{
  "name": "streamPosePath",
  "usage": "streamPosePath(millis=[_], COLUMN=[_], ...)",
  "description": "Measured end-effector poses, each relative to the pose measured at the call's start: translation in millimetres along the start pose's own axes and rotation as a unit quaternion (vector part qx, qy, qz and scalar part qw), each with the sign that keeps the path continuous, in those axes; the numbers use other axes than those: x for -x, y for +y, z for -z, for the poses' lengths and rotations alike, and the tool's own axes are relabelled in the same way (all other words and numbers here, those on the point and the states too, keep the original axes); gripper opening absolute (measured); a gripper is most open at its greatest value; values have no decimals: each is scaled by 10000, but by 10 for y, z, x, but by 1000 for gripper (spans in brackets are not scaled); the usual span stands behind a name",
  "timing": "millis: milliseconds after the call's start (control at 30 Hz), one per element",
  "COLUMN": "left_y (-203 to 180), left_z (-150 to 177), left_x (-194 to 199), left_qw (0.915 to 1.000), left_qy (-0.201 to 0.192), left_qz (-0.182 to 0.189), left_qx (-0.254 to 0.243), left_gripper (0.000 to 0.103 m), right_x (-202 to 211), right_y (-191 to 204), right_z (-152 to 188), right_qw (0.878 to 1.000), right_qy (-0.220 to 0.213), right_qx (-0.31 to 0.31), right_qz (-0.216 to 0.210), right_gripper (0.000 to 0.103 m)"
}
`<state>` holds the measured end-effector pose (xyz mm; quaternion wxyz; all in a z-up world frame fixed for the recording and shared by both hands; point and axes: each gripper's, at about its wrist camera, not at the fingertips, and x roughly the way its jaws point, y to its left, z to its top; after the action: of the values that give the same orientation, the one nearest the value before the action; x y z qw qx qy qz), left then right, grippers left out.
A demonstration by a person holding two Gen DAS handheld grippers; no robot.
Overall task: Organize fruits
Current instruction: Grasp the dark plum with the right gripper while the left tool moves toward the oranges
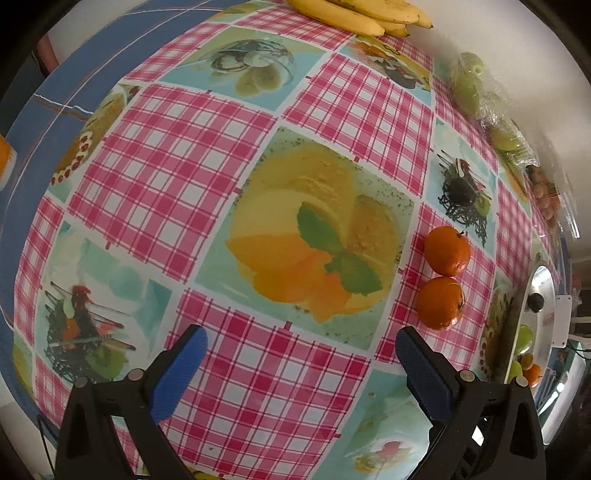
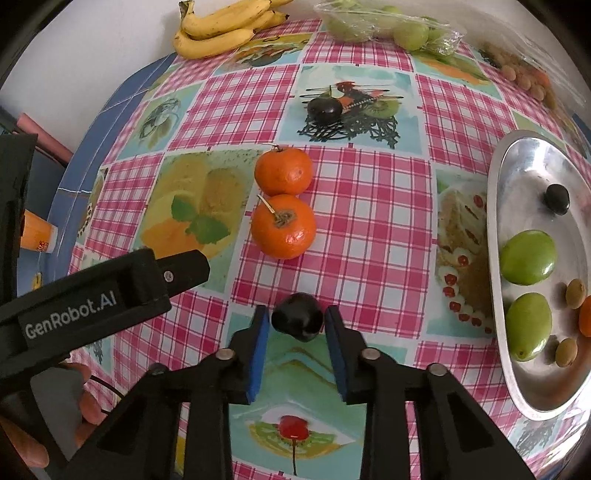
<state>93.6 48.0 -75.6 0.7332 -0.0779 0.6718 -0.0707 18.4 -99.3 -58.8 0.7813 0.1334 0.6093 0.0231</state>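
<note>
Right gripper (image 2: 296, 320): pointed down at the table, its blue pads clamped on a dark plum (image 2: 297, 321) from both sides; the fruit sits right at the fingertips, just over the cloth.
Left gripper (image 1: 301, 345): jaws spread wide with nothing between them, hanging over the printed orange-dessert square; in the right wrist view its black body reaches in from the left, with the person's hand (image 2: 79, 402) beneath it.
Tablecloth (image 1: 177, 155): pink-and-white check with dessert pictures, covering the table.
Tangerines (image 2: 283, 201): two, touching each other, near the middle of the cloth just beyond the held plum, between the two grippers.
Second dark plum (image 2: 325, 108): alone on a picture square farther back.
Metal tray (image 2: 496, 236): at the right edge of the table, holding a third dark plum (image 2: 557, 199), two green fruits (image 2: 528, 257), two small tan fruits and part of an orange one at its rim.
Bananas (image 2: 225, 27): a bunch at the far edge by the wall.
Bag of green fruits (image 2: 388, 24): clear plastic, beside the bananas at the far edge.
Small brown fruits (image 2: 524, 74): a heap at the far right corner, too blurred to name.
</note>
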Motion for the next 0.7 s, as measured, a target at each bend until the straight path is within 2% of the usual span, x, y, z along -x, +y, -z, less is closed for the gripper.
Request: streamPosePath(millis=[333, 533, 700], left_y=[4, -220, -480], left_z=[1, -50, -92], left_x=[103, 156, 253], left_qw=[9998, 9986, 9946], left_qy=[-85, -278, -615], left_qz=[158, 337, 507], left_qx=[5, -298, -660], left_gripper=[102, 101, 93], right_x=[170, 281, 430], right_y=[-105, -337, -606], right_z=[-19, -40, -57], right_qw=[9997, 9982, 9944], right_qy=[-195, -343, -550], right_qx=[-128, -491, -894], right_qz=[-66, -60, -112], right_gripper=[29, 29, 29])
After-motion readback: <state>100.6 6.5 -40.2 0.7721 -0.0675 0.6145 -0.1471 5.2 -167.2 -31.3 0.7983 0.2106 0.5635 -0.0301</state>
